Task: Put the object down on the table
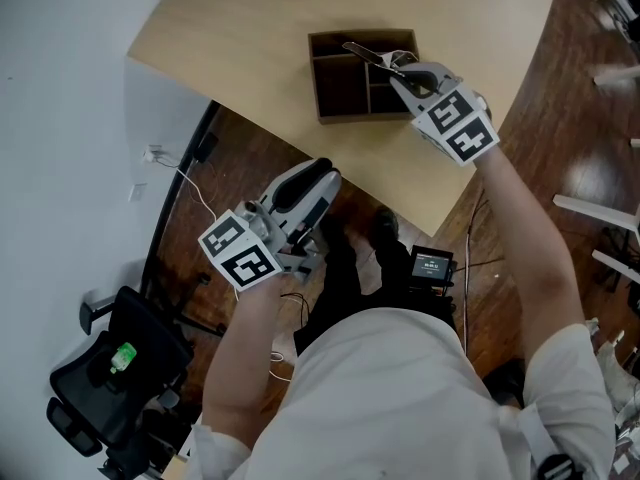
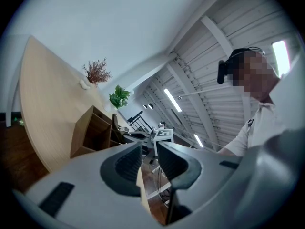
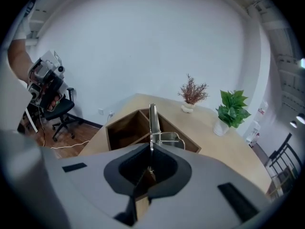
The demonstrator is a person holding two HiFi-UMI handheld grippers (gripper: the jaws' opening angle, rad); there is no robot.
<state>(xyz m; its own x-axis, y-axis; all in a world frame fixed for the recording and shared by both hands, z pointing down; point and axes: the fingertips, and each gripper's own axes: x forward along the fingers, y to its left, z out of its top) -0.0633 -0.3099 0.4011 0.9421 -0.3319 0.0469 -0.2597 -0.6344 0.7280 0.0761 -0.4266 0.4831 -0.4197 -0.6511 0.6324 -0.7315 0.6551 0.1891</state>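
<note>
Dark wood flooring is seen in the head view around a pale counter point(image 1: 250, 28), on which a brown compartmented box point(image 1: 338, 80) stands in the upper middle. The right gripper point(image 1: 403, 72) is held at the box's right edge, and a metal utensil point(image 1: 368, 55) is carried out over the compartments; whether it touches the box cannot be told. The left gripper point(image 1: 328, 180) is held off the counter's edge, centre left.

In the left gripper view, the fingers point(image 2: 127, 163) are seen slightly apart, with nothing between them.

In the right gripper view, the fingers point(image 3: 164, 168) are pressed together on the utensil's thin handle, which rises up the middle of the frame before the box. A dried plant point(image 3: 193, 93) and a green plant point(image 3: 232, 109) are set further back on the right.
</note>
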